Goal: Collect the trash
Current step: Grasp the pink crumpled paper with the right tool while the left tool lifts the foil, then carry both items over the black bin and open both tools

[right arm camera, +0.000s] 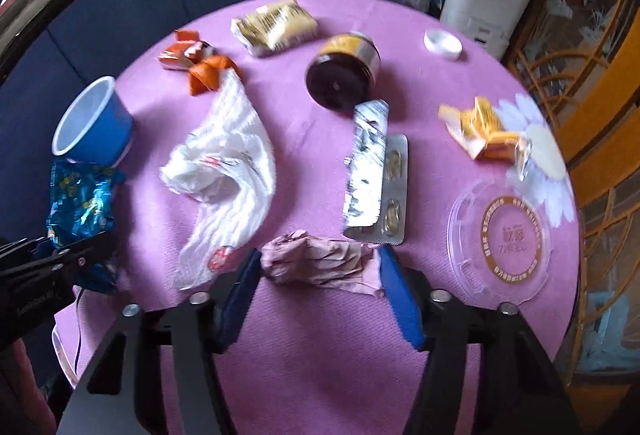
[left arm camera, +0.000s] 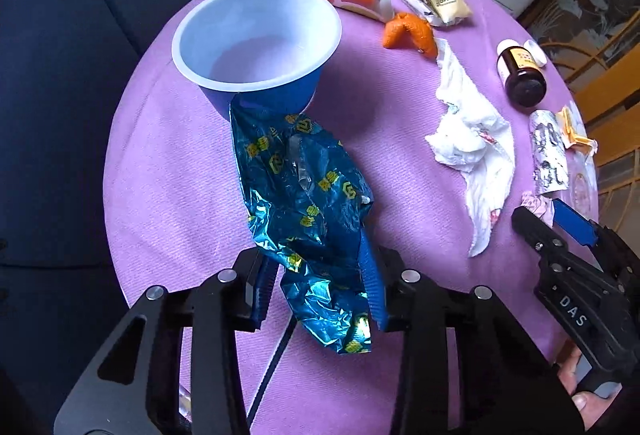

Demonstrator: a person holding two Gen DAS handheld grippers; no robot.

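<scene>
We are over the round bench (right arm camera: 320,375) with its purple cloth, a tool in each hand, both pointing steeply down. The left tool (left arm camera: 320,291) has its blue pads pressed against either side of the crinkled blue foil wrapper (left arm camera: 304,203), which lies just in front of the blue cup (left arm camera: 256,43) and touches its base; the cup stands upright and we see nothing inside it. The right tool (right arm camera: 316,295) sits about the crumpled pinkish paper (right arm camera: 320,263): its right pad touches the paper's torn edge and its left pad meets the other end, so it looks gripped, though the view is blurred. Between the two lies the crumpled white tissue (right arm camera: 228,171), spread out long across the cloth. Beyond it we see the orange wrapper (right arm camera: 208,73), a second orange and white pack (right arm camera: 180,51) and a yellow snack packet (right arm camera: 276,25). The dark jar (right arm camera: 340,75) lies on its side with its white lid (right arm camera: 442,43) well apart. The silver blister pack (right arm camera: 376,171) lies just behind the pink paper, a small orange box (right arm camera: 480,135) is to its right, and a clear plastic lid (right arm camera: 500,239) rests flat near the bench edge. From the left view we catch the right tool at the side with a hand (left arm camera: 576,391) beneath it.
</scene>
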